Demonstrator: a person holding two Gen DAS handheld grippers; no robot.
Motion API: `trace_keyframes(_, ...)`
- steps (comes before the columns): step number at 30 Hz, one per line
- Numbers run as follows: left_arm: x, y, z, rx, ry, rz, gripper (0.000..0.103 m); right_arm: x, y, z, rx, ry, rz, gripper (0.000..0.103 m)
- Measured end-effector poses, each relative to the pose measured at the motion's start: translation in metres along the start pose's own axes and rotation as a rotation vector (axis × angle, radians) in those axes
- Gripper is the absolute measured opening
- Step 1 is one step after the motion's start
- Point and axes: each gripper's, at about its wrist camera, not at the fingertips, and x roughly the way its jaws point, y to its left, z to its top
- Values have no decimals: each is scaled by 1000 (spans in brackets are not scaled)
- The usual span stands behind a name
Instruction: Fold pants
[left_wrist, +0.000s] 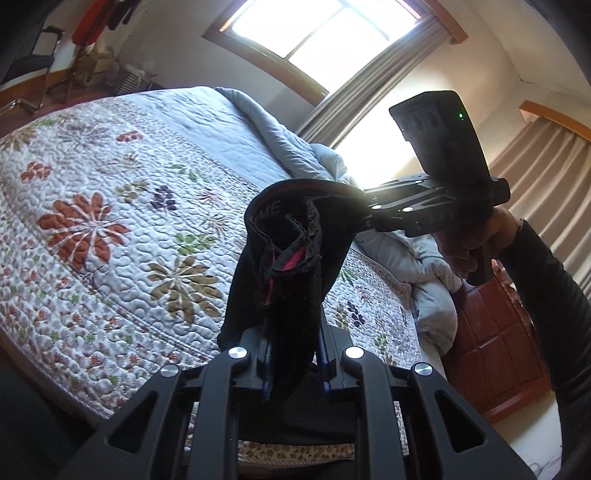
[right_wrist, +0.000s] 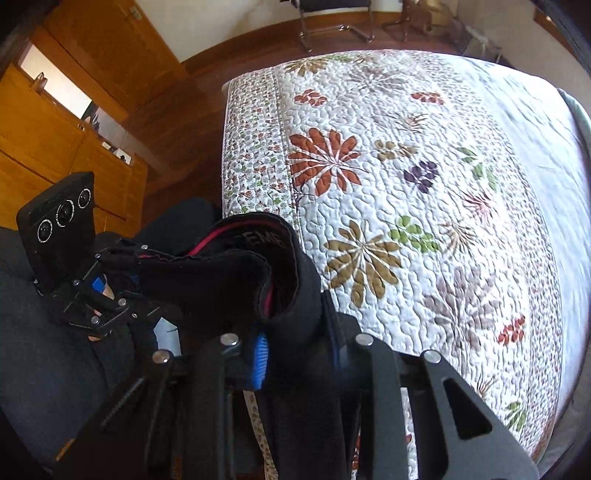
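Observation:
The black pants (left_wrist: 288, 258) with a red-lined waistband hang in the air above the floral quilt. My left gripper (left_wrist: 293, 354) is shut on one part of the waistband. My right gripper (left_wrist: 354, 206) comes in from the right in the left wrist view and is shut on another part of the waistband. In the right wrist view the pants (right_wrist: 236, 280) bunch between my right gripper (right_wrist: 299, 332) and my left gripper (right_wrist: 122, 280), which sits at the left. The legs hang down out of sight below.
The bed with the floral quilt (left_wrist: 110, 221) fills the space ahead, also in the right wrist view (right_wrist: 406, 184). A crumpled pale blue duvet (left_wrist: 295, 147) lies at the head end. Wooden cabinets (right_wrist: 55, 129) and wood floor lie to the left. A window (left_wrist: 321, 26) is behind.

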Motion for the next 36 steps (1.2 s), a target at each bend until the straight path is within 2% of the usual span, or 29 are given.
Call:
trace_keyframes(22,29,-92,-25,194,77,-89,18,-49,-2,-97,94,-77,-82,23)
trace_keyframes(36,70,-148,-62,312,164,-152,18,-62,-12,-184,183,-111,-120,22)
